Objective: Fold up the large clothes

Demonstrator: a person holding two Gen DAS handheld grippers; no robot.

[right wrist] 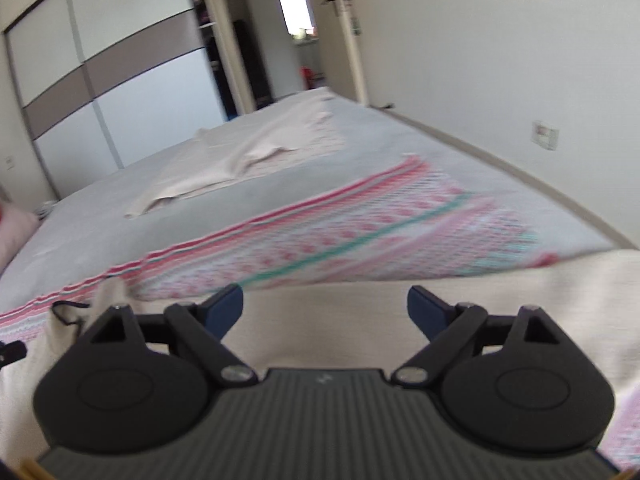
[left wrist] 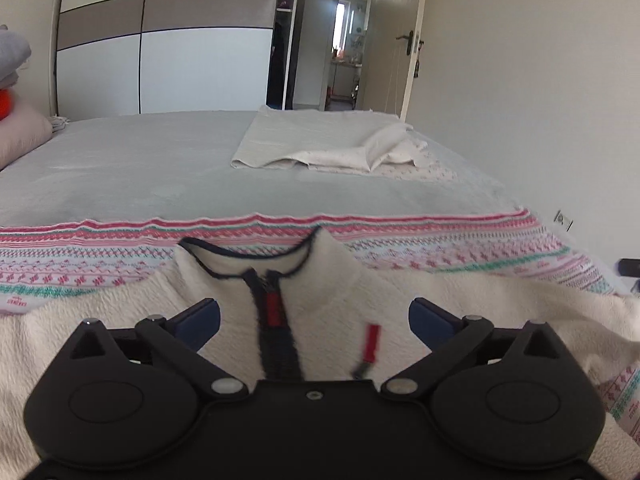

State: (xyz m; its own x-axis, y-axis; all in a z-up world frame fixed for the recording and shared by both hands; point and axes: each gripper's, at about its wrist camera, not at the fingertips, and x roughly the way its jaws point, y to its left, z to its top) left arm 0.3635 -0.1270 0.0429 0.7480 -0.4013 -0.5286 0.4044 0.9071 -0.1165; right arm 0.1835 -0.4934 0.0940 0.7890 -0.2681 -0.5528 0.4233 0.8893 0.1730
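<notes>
The left gripper [left wrist: 314,316] hangs above the cream fleece [left wrist: 340,280], angled downward, jaws wide and empty. The right gripper [right wrist: 325,308] tilts likewise over the fleece, released, gripping nothing.

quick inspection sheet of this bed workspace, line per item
surface: grey bed, patterned blanket across the near part
job's things: cream fleece jacket spread flat, collar up, zip closed
clutter: crumpled white cloth farther back; pillow at left edge
grippers: left claw open above the collar; right claw open over the fleece, gripping nothing
cables: nothing seen
surroundings: wardrobe, open door, wall socket
</notes>
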